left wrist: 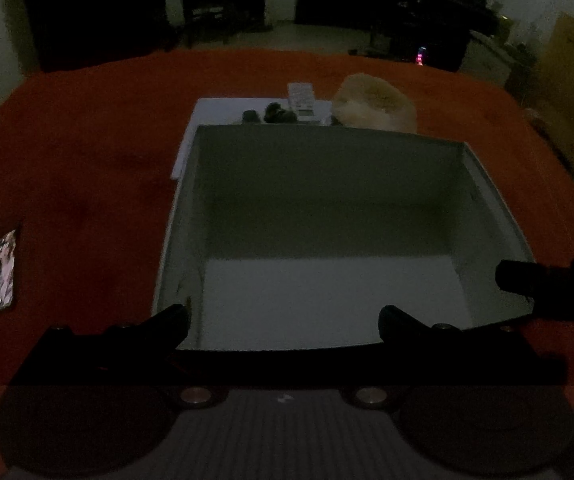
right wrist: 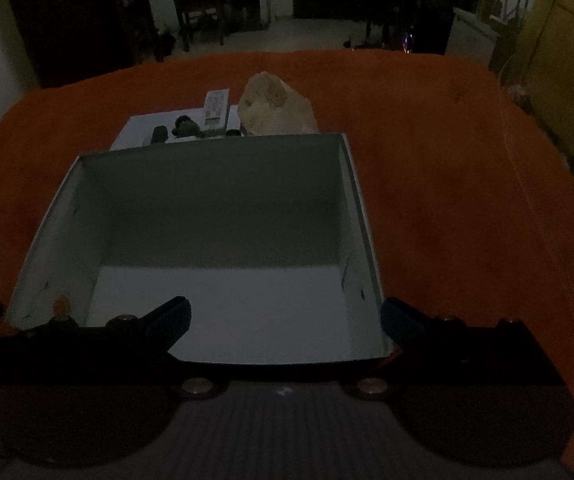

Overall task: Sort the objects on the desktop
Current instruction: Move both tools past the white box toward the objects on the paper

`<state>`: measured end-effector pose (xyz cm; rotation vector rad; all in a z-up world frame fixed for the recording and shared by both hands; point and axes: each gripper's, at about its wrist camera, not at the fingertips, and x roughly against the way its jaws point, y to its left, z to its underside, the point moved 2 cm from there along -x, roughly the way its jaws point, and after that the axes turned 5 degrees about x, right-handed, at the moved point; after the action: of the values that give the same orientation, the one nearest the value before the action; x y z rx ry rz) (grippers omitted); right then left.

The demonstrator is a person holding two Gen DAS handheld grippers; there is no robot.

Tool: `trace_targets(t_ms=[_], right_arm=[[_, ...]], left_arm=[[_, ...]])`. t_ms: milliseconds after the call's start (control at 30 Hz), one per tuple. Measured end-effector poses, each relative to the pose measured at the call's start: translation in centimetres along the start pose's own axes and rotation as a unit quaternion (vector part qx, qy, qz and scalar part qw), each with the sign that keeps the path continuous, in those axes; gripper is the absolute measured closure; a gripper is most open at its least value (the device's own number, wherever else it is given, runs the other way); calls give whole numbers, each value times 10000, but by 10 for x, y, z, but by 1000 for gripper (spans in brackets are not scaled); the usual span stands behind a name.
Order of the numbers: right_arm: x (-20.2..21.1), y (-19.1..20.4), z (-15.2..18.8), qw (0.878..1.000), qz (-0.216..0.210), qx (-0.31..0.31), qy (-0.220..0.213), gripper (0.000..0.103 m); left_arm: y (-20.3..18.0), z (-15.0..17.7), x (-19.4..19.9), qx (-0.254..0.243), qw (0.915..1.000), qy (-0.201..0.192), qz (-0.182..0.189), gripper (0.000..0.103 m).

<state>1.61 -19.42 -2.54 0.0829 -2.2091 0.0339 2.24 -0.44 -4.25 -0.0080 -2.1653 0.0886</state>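
Both units spread wide, nothing pinched: left hand-held gripper [left wrist: 283,322] and right hand-held gripper [right wrist: 285,316] hover at the near edge of the empty white box [left wrist: 183,216] on the red-covered table [left wrist: 87,168]. Desktop objects sit past the box's far wall on a white sheet [right wrist: 139,128]: white remote [right wrist: 215,110], a few small dark items [right wrist: 185,126] too dim to identify, and a beige crumpled bag [right wrist: 275,108] just beside them. A phone-like card [left wrist: 2,272] lies well apart, left of the box.
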Motion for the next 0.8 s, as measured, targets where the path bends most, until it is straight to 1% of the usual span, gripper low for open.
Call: trace_targets(t_ms=[100,233,300,367,433,500,600,700,767,800], right_arm=[[-1,1,-1,9999,14,98,38,0],[-2,-1,-7,9998,-146,14,164,0],[-1,-3,-12,9998,-142,39,141,0],[0,-4,-17,9999,-112,77,105,0],[1,-4,-22,9998,-122,123,66,0],[3,-4,-27,9996,-178,195,37,0],[9,-3,-37,9993,-252,275,-18,0],[13,-3,-55,9990,-314,330,12,0],[12,-2,-71,9983,-357,460,86,0],[12,-1,-79,9978,-379,525,123,0]], left_arm=[[-3,-1,1,-87,10000,3,-20,0],[2,-7,-1,-32,9999,115,-3,0],[5,-12,-1,-1,9999,138,-48,0],[9,-19,-2,111,9996,266,-9,0],[13,-24,-6,204,9982,545,115,0],[18,-31,-9,189,9970,722,222,0],[23,-45,-5,167,9974,682,148,0],[24,-63,4,-37,9981,621,48,0],[24,-78,14,-97,9989,467,27,0],[25,-85,20,-11,9994,338,95,0]])
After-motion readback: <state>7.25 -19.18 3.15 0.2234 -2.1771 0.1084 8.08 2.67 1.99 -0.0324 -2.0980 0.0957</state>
